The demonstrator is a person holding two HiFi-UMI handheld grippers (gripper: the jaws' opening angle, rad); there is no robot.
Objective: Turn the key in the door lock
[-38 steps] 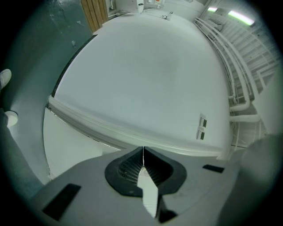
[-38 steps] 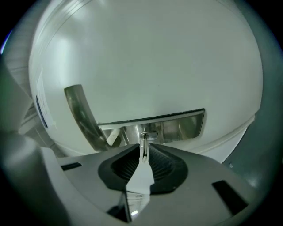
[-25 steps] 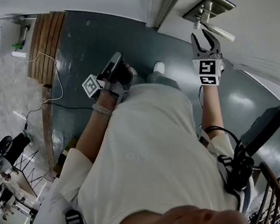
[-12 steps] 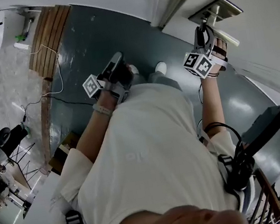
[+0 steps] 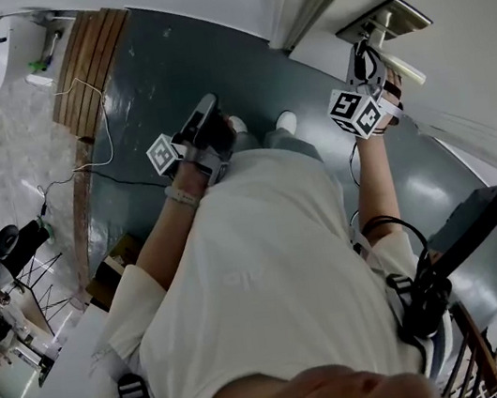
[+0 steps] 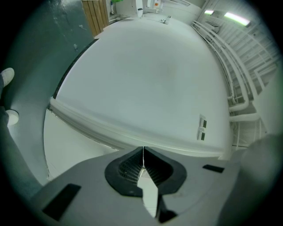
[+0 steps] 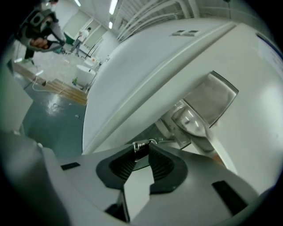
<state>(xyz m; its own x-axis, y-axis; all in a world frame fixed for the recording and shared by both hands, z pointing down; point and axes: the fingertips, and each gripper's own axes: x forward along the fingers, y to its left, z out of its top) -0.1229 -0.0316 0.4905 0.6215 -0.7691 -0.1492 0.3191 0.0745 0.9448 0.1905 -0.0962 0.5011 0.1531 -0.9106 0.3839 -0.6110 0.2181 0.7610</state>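
The right gripper (image 7: 142, 151) is reaching up to the door (image 7: 146, 75). Its jaws have just been closing and are now pinching the key (image 7: 140, 145) at their very tips, about halfway shut on it. Gripping at the tips is keeping the bulky gripper body clear of the lever handle (image 7: 194, 121), which is sitting just above and to the right of the jaws. The gripper is being held rolled, a pose that suits twisting the key about its own axis. The key is small, bright metal, with what is probably a ring on its head; the view is too tight to show the blade entering the lock. Beyond the jaws, the lock plate (image 7: 216, 95) is showing as a flat rectangle of brushed steel, and the handle as rounded, polished metal against the smooth white painted door.

The left gripper (image 6: 143, 161) is idling, its 2 jaws fully together on nothing and their ribbed black pads meeting in 1 thin line. It is being held back near the person's body, well apart from the lock, so it is not crowding the turn.
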